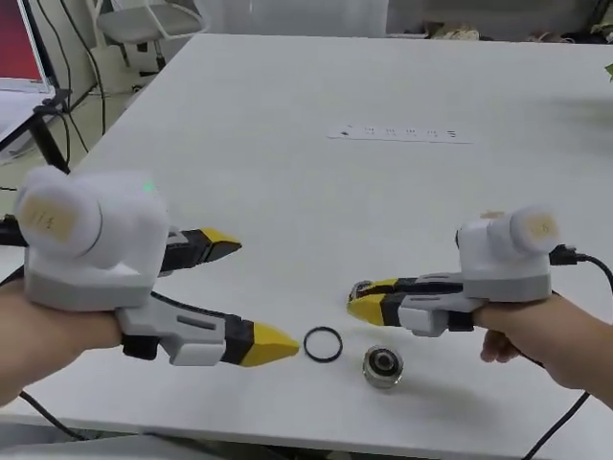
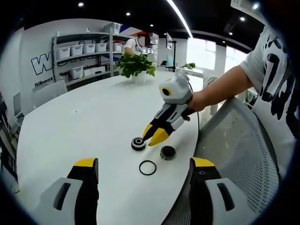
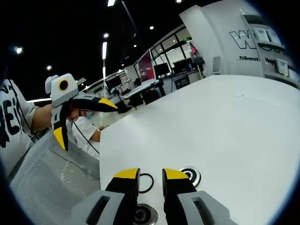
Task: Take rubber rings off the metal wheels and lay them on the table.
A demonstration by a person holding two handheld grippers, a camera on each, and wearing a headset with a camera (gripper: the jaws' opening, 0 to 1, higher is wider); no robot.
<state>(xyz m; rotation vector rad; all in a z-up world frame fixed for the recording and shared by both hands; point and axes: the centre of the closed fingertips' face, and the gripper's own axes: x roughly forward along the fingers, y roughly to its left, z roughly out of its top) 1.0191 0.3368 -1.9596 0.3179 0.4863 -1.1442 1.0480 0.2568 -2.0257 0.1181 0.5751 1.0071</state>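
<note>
Ideally the wide-open left tool (image 1: 268, 295) pins the metal wheel (image 2: 138, 143) to the worktop (image 1: 316, 192) while the barely parted, empty right tool (image 1: 353, 297) peels rubber off its rim.

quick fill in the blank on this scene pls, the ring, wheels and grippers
1. The loose black ring lies flat on the ____.
2. The left gripper holds nothing, and its jaws stand wide ____.
3. In the left gripper view, ____ wheels sit by the tips of the right gripper.

Missing words: table; open; two
</note>
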